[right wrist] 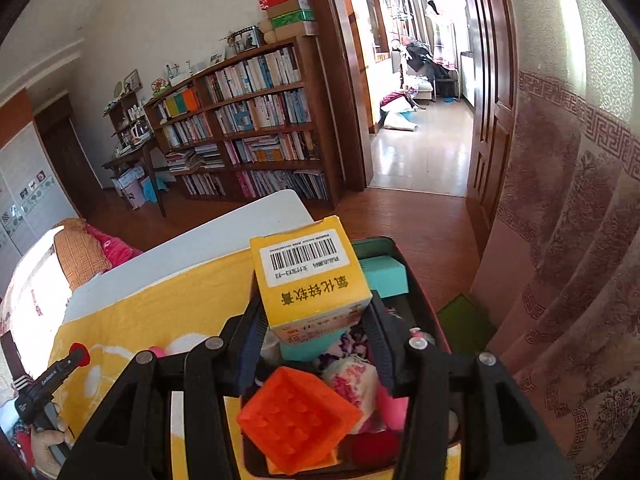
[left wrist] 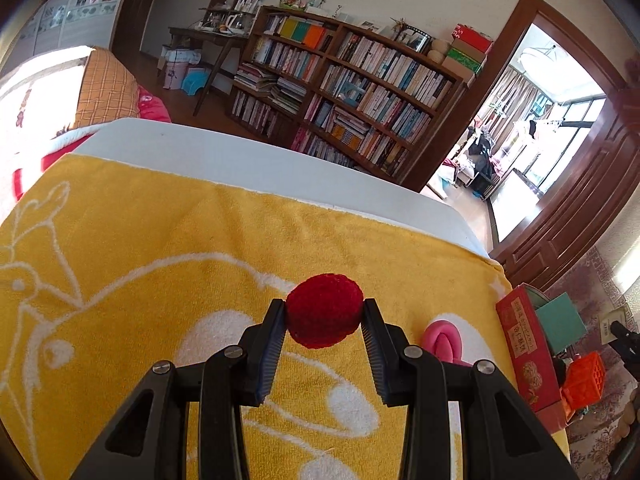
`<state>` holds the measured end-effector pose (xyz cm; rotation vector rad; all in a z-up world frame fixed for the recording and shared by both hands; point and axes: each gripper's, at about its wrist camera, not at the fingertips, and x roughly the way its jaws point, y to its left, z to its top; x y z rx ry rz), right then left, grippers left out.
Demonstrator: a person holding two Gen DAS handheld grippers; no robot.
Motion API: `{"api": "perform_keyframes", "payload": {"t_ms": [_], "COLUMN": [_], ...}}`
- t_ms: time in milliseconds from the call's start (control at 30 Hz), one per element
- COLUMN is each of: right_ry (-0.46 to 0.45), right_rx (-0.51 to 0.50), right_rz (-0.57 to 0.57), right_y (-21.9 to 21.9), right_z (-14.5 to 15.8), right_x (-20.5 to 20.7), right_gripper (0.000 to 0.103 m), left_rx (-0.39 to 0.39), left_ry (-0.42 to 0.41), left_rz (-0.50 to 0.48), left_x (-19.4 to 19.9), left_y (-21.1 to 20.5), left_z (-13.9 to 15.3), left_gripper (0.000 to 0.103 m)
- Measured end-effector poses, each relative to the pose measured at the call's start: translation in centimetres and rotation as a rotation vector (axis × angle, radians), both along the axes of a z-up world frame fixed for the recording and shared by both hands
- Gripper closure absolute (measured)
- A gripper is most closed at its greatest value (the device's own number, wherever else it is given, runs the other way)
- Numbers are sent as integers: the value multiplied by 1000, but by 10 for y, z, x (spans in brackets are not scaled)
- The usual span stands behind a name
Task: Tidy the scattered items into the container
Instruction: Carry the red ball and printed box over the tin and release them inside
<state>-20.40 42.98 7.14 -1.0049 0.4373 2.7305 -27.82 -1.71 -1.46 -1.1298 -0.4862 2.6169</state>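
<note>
1. Your left gripper (left wrist: pixel 324 312) clamps a fuzzy red pom-pom ball (left wrist: pixel 324 310) just above the yellow towel (left wrist: pixel 160 248) on the worktop.
2. Your right gripper (right wrist: pixel 316 320) grips a yellow barcoded carton (right wrist: pixel 310 276) over the container (right wrist: pixel 416 292), above an orange studded block (right wrist: pixel 298 420).
</note>
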Motion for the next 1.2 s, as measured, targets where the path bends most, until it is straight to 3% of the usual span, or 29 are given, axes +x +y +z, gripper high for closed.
{"api": "perform_keyframes", "payload": {"t_ms": [133,267,500,733,1000,1100,1167,1200], "right_ry": [-22,-45,-86,-42,-2,-2,4,8], "right_rx": [-49,-81,-78,-93,-118,-171,-209,-229], "right_rz": [-28,11,70,197,232,231,230,230], "right_y": [36,43,44,40,48,56,62,64], "right_z": [-16,-34,-60,-55,-48,-53,-56,-55], "right_x": [8,-1,-13,-6,0,2,3,2], "right_gripper": [51,51,55,55,55,55,55,55], "left_rx": [-14,-14,2,119,154,151,153,159], "left_ry": [6,26,74,26,-68,-92,-104,-110], "left_rz": [-30,-75,-272,-522,-639,-637,-613,-601], "left_x": [13,24,36,34,20,18,16,14], "left_y": [12,36,122,228,299,304,303,301], "left_z": [7,24,61,66,48,41,38,37], "left_gripper": [63,63,63,63,63,53,34,32]}}
